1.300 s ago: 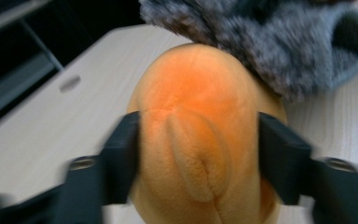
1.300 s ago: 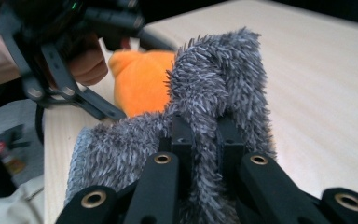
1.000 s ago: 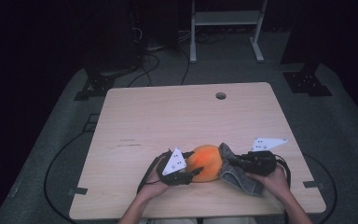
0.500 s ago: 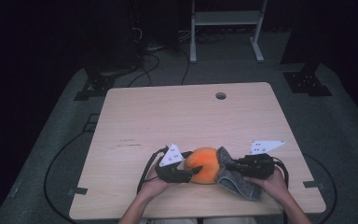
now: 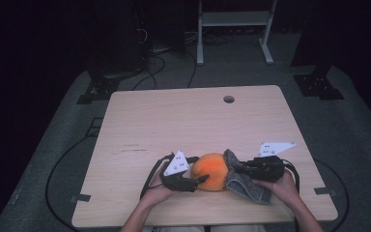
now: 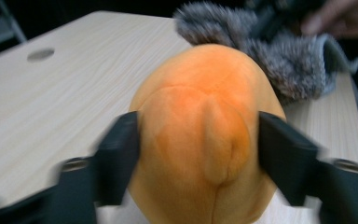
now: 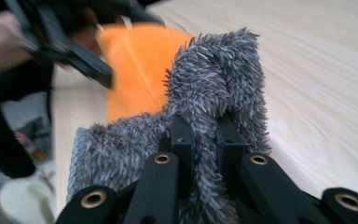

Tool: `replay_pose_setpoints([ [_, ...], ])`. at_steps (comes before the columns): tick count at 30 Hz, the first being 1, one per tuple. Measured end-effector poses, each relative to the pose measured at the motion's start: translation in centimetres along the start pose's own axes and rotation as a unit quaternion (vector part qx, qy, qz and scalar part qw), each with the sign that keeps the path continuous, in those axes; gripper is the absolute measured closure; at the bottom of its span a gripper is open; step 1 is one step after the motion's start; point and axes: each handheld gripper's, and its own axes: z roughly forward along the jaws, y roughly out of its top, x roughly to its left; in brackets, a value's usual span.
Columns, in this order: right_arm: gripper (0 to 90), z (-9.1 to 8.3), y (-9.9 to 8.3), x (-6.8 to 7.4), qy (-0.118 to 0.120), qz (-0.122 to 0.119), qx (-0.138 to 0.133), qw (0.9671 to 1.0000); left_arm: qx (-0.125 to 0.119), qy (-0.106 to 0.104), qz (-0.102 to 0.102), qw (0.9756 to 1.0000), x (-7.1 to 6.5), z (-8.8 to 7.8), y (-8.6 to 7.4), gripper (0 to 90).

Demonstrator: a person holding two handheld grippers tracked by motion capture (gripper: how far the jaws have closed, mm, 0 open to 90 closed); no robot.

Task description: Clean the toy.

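Note:
An orange plush (image 5: 213,170) lies near the table's front edge, between my two grippers. My left gripper (image 5: 198,181) comes in from its left. Its blurred jaws have just been opening, and in the left gripper view the pads (image 6: 121,154) still rest against both sides of the plush (image 6: 200,88). My right gripper (image 5: 236,169) is shut on a fold of a grey fluffy cloth (image 5: 244,182) that leans on the plush's right side. In the right gripper view its jaws (image 7: 204,135) pinch the cloth (image 7: 214,79), with the plush (image 7: 135,60) behind it.
The light wooden table (image 5: 188,125) has a round cable hole (image 5: 229,99) near its far edge. Cables trail off the front left corner. On the dark floor beyond stand a white frame (image 5: 232,29) and two black stand bases (image 5: 99,89).
The left gripper's jaws have spread wider around the orange plush. Both hands, the plush and the cloth stay almost where they were.

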Motion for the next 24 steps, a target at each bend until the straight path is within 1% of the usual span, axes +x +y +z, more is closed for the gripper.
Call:
replay_pose_setpoints([
  [1,80.8,-0.2,-0.2,-0.3,-0.007,0.008,0.005,0.9999,-0.003,0.003,-0.004,1.0000,0.0,0.0,0.0,28.7],
  [2,80.8,-0.4,-0.4,-0.5,-0.011,0.014,0.012,0.9998,-0.005,0.005,0.005,1.0000,-0.1,0.0,-0.1,34.4],
  [3,80.9,-0.7,-0.5,-0.5,-0.024,0.010,0.018,0.9995,-0.005,0.007,0.014,0.9999,-0.2,0.0,-0.1,38.9],
  [4,80.9,-1.0,-0.5,-0.4,-0.022,0.006,0.012,0.9997,-0.008,0.008,0.024,0.9996,-0.4,0.1,-0.1,41.6],
  [5,80.9,-1.3,-0.1,-0.1,-0.014,0.001,0.000,0.9999,-0.009,0.006,0.036,0.9993,-0.7,0.2,-0.1,44.4],
  [6,80.8,-1.6,0.6,0.5,-0.006,-0.012,-0.012,0.9998,-0.011,0.008,0.047,0.9988,-0.9,0.3,0.0,45.9],
  [8,80.9,-1.5,1.9,1.6,0.008,-0.037,-0.013,0.9992,-0.011,0.011,0.073,0.9972,-1.5,0.4,0.2,46.8],
  [9,80.8,-1.4,2.5,2.4,0.016,-0.052,-0.010,0.9985,-0.013,0.008,0.089,0.9959,-1.9,0.5,0.3,47.4],
  [10,80.8,-1.1,3.2,3.2,0.020,-0.067,-0.010,0.9975,-0.015,0.005,0.110,0.9939,-2.3,0.5,0.4,47.6],
  [11,80.9,-0.8,3.7,3.9,0.025,-0.078,-0.006,0.9966,-0.012,0.003,0.132,0.9912,-2.7,0.5,0.5,47.6],
  [12,80.9,-0.3,4.2,4.6,0.028,-0.087,0.000,0.9958,-0.008,0.002,0.154,0.9880,-3.1,0.5,0.5,47.6],
  [13,80.8,0.2,4.5,5.1,0.030,-0.097,0.006,0.9948,-0.001,0.005,0.166,0.9861,-3.3,0.4,0.5,47.7],
  [14,80.8,0.6,4.6,5.4,0.031,-0.102,0.013,0.9942,0.004,0.007,0.173,0.9849,-3.2,0.4,0.4,48.0],
  [15,80.8,0.7,4.6,5.4,0.031,-0.104,0.014,0.9939,0.007,0.008,0.173,0.9848,-3.1,0.3,0.2,48.6],
  [16,80.9,0.8,4.4,5.1,0.030,-0.099,0.012,0.9946,0.010,0.010,0.168,0.9856,-2.9,0.2,0.1,49.3],
  [18,80.9,0.5,3.9,3.9,0.022,-0.077,0.012,0.9967,0.018,0.011,0.162,0.9865,-2.6,0.1,-0.1,49.7],
  [19,80.9,0.3,3.4,3.2,0.017,-0.064,0.012,0.9977,0.020,0.010,0.154,0.9878,-2.4,0.0,-0.2,49.7],
  [21,80.9,-0.1,2.5,1.9,0.004,-0.040,0.012,0.9991,0.022,0.007,0.137,0.9904,-1.8,0.0,-0.3,49.7],
  [22,80.9,-0.3,2.0,1.4,-0.001,-0.030,0.016,0.9994,0.020,0.006,0.120,0.9926,-1.5,-0.1,-0.4,49.4],
  [23,80.9,-0.4,1.6,1.0,-0.006,-0.021,0.019,0.9996,0.019,0.003,0.106,0.9942,-1.3,-0.1,-0.4,47.9],
  [24,80.9,-0.4,1.4,0.8,-0.008,-0.017,0.020,0.9996,0.019,-0.002,0.084,0.9963,-1.0,-0.1,-0.4,45.1],
])
